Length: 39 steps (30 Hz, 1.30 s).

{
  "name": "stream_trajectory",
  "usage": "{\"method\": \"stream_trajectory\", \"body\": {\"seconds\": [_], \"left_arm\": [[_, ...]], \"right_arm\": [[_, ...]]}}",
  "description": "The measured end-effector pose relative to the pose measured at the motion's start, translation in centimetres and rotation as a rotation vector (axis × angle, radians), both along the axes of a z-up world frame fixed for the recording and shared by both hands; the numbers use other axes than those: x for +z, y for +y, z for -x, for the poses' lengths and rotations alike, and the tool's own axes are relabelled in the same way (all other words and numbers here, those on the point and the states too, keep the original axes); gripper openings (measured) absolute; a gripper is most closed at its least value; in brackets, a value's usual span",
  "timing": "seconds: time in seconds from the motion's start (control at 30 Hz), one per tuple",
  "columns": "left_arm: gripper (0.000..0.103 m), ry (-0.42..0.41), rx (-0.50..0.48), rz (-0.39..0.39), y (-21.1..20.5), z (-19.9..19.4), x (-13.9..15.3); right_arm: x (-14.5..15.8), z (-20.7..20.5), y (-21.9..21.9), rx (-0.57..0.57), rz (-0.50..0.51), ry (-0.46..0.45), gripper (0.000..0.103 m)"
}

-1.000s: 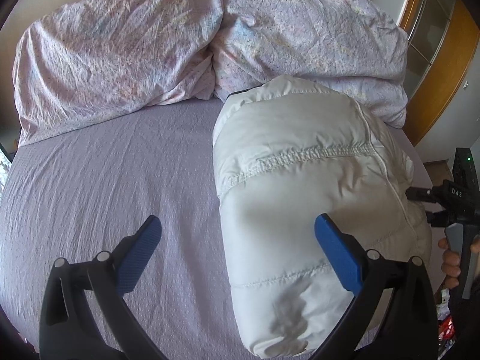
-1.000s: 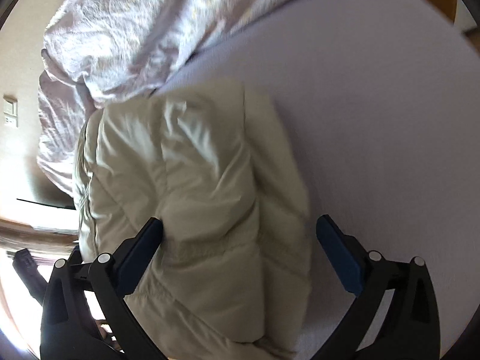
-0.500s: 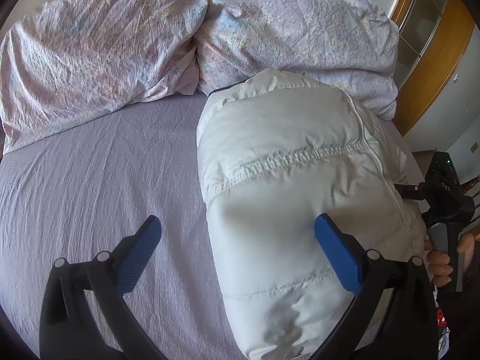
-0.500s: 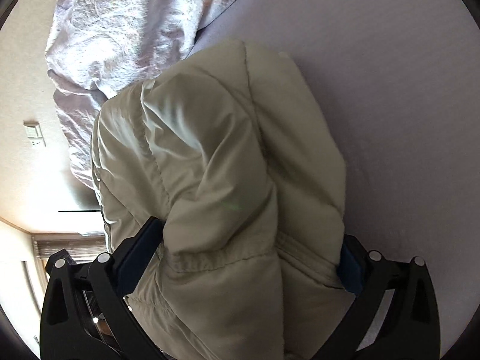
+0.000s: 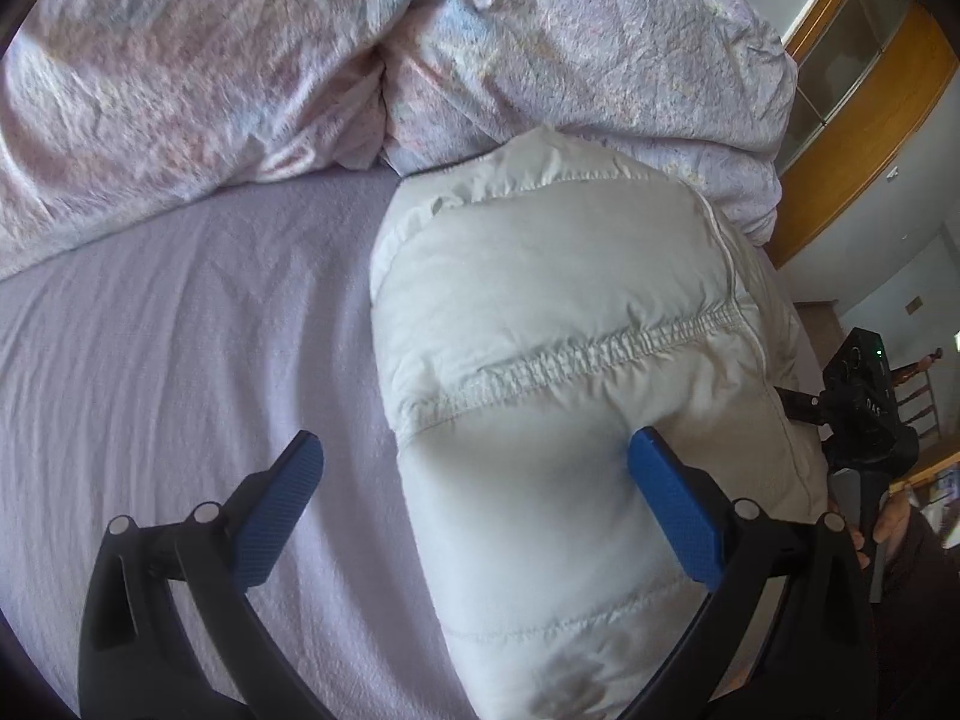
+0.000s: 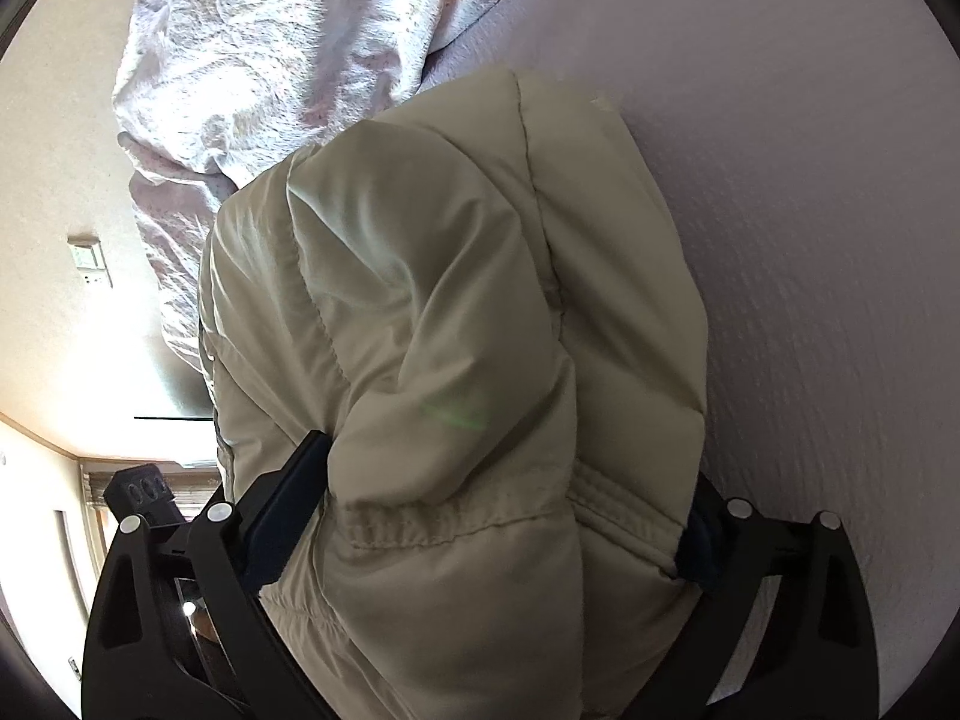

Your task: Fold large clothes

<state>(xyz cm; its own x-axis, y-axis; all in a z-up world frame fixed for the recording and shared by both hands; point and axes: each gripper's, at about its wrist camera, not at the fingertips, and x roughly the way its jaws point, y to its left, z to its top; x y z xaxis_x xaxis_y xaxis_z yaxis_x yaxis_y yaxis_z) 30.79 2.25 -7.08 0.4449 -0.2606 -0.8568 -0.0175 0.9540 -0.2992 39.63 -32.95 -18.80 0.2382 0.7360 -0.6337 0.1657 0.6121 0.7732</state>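
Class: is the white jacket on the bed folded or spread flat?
Folded: the jacket sits as a thick, doubled bundle on the sheet, no sleeves showing.

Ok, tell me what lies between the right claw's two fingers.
In the right wrist view, the folded white puffer jacket fills the gap between the right claw's fingers, a bulky stitched fold bulging against both; nothing else lies there.

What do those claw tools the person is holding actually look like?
Each is a black plastic fork with two fingers. The left gripper has blue textured pads on its fingers and round silver bolt heads along the black arms. The right gripper is built the same way; seen from the left wrist camera, it carries a black box with a small green light and white lettering, above a grey handle.
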Motion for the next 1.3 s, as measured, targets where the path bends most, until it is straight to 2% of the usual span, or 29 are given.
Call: {"method": "stream_trajectory", "body": {"seconds": [0.4, 0.67, 0.83, 0.87, 0.97, 1.03, 1.13, 1.3], "left_arm": [[0.101, 0.098, -0.027, 0.245, 0.9, -2.1, -4.2], [0.101, 0.121, -0.013, 0.360, 1.2, -2.7, -5.7], [0.099, 0.122, -0.001, 0.391, 1.3, -2.6, -6.0], [0.094, 0.118, 0.001, 0.403, 1.5, -2.5, -5.8], [0.085, 0.110, 0.013, 0.415, 2.1, -2.4, -5.4], [0.081, 0.101, 0.032, 0.415, 3.0, -2.5, -4.9], [0.076, 0.082, 0.059, 0.401, 4.5, -3.0, -4.0], [0.073, 0.044, 0.122, 0.378, 8.1, -3.5, -2.5]], "right_arm": [[0.3, -1.2, 1.6, -0.019, 0.005, 0.016, 0.101], [0.5, -2.0, 2.5, -0.036, 0.006, 0.023, 0.102], [0.6, -1.8, 2.7, -0.031, 0.004, 0.009, 0.101], [0.6, -1.7, 2.8, -0.033, 0.001, 0.001, 0.100], [0.9, -1.9, 3.1, -0.036, -0.028, -0.027, 0.086], [1.3, -2.2, 3.8, -0.027, -0.043, -0.045, 0.074], [2.0, -3.1, 5.5, -0.002, -0.054, -0.072, 0.064], [2.9, -5.0, 9.0, 0.043, -0.070, -0.098, 0.058]]}}
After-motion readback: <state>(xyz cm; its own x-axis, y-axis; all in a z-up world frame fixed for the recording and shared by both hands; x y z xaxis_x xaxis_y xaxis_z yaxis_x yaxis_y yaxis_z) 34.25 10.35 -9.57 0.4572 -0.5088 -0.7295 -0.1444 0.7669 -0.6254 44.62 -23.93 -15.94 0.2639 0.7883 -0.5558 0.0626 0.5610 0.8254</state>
